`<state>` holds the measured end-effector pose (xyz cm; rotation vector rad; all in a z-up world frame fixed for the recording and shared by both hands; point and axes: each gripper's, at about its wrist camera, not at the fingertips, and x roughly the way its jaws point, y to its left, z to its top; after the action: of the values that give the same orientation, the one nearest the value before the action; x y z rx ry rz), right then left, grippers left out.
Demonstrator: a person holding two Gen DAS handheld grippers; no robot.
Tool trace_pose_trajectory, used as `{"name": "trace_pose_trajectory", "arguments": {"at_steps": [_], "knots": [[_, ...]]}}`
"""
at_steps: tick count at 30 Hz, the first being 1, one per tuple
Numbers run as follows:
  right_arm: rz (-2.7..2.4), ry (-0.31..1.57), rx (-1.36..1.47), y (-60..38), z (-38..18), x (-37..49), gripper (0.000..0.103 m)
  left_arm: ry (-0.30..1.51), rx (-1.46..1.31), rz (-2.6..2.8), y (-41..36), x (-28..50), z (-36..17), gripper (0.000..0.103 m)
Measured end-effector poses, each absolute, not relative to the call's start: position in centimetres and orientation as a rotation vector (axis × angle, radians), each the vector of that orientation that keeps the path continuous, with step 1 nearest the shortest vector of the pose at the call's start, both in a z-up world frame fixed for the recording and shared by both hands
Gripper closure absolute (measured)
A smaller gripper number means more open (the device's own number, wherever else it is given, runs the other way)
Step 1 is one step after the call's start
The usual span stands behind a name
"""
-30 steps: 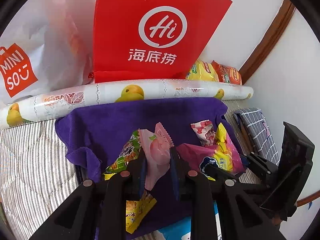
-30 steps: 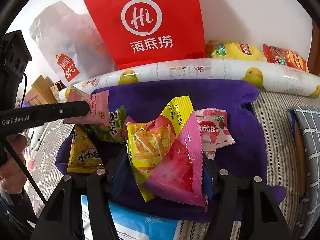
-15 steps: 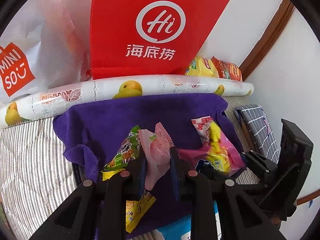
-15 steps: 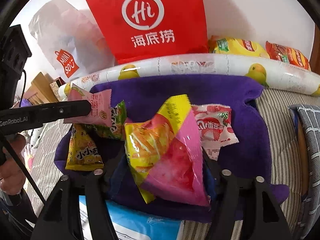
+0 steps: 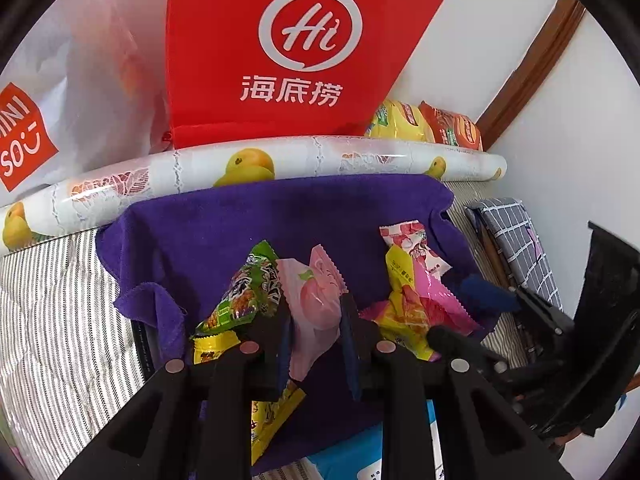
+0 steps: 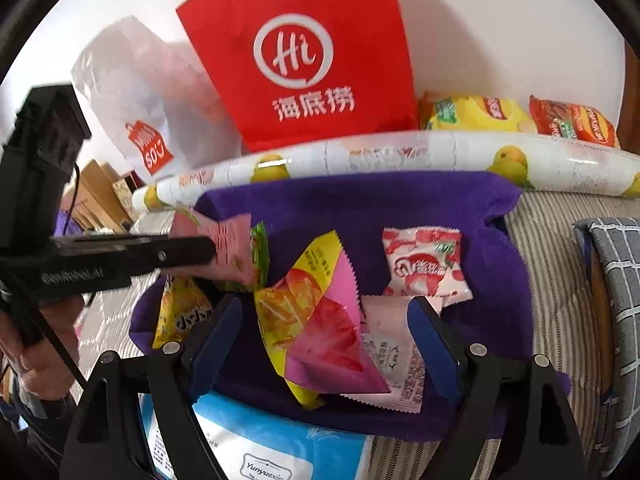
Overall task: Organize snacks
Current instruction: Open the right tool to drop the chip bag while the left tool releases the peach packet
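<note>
My left gripper is shut on a pale pink peach snack packet and holds it above the purple towel; it also shows in the right wrist view. My right gripper is open, its jaws wide apart around a yellow-and-pink snack packet that lies loose on the towel, also in the left wrist view. A red-and-white strawberry packet lies beyond it. A green packet and a yellow packet lie to the left.
A red paper bag and a white Miniso bag stand at the back behind a fruit-print roll. Yellow and orange snack bags lie back right. A blue-and-white tissue pack sits in front. Grey checked cloth lies right.
My right gripper has opened and let go of the yellow-and-pink packet, which has dropped onto the towel. My left gripper still holds the pink packet.
</note>
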<state>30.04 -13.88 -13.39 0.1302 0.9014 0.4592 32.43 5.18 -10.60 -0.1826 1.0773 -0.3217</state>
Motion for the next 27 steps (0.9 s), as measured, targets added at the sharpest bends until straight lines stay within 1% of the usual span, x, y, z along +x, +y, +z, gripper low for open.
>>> {"name": "trace_pose_trajectory", "arguments": {"at_steps": [5, 14, 24, 26, 27], "knots": [[0.411, 0.859, 0.165, -15.6, -12.7, 30.2, 0.019, 1.101, -0.165, -0.319, 4.7, 32.4, -10.8, 0.082], [0.351, 0.846, 0.233, -17.4, -12.8, 30.8, 0.019, 1.127, -0.154, -0.348, 4.0, 32.4, -11.3, 0.081], [0.340, 0.838, 0.193, -16.8, -12.9, 30.6, 0.019, 1.154, -0.130, -0.344, 3.5, 32.5, -11.8, 0.079], [0.341, 0.835, 0.185, -16.7, -12.9, 30.5, 0.019, 1.159, -0.129, -0.344, 3.4, 32.6, -11.8, 0.074], [0.340, 0.835, 0.184, -16.7, -12.9, 30.5, 0.019, 1.158, -0.128, -0.344, 3.4, 32.6, -11.8, 0.068]]}}
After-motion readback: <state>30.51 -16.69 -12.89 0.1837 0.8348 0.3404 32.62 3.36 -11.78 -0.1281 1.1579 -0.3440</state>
